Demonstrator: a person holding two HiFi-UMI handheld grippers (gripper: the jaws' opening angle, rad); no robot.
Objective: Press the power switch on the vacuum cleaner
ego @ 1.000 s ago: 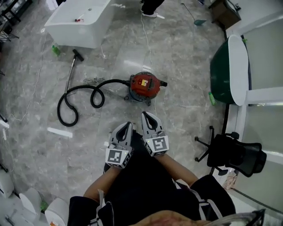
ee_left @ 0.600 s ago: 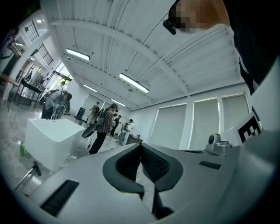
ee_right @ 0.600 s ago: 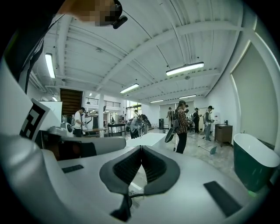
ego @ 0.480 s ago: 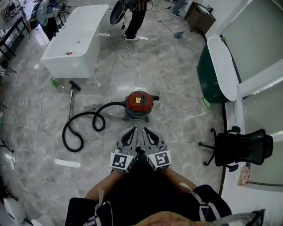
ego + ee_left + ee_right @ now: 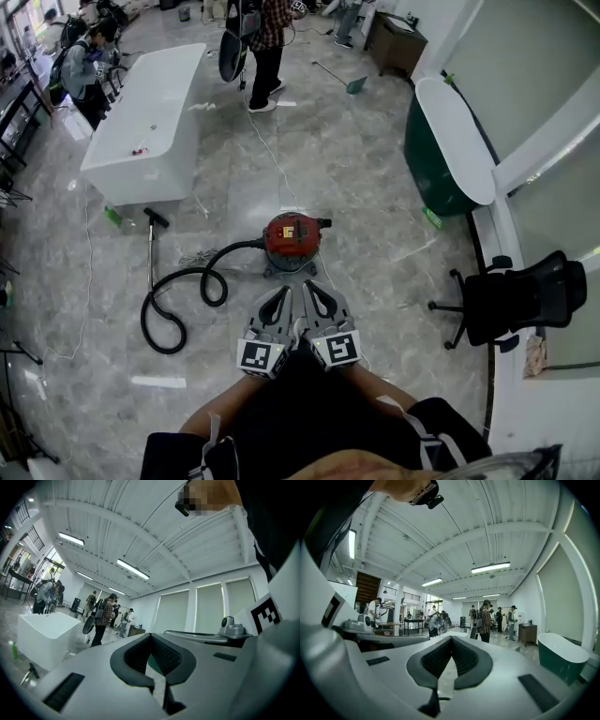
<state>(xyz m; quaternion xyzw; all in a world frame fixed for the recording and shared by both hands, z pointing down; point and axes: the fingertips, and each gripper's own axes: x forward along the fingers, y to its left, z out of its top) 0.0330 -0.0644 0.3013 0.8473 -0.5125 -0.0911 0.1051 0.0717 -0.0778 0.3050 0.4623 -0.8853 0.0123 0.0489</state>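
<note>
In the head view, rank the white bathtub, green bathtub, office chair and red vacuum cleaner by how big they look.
1. white bathtub, only slightly ahead of the next
2. green bathtub
3. office chair
4. red vacuum cleaner, clearly smallest

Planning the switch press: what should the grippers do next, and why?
Probably step closer and lower the right gripper toward the red vacuum cleaner: it and the left gripper, both shut, hang side by side short of the machine.

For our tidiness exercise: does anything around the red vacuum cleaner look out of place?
The black hose sprawls in loose loops left of the vacuum cleaner, its wand lying flat on the floor; a white cord trails across it.
</note>
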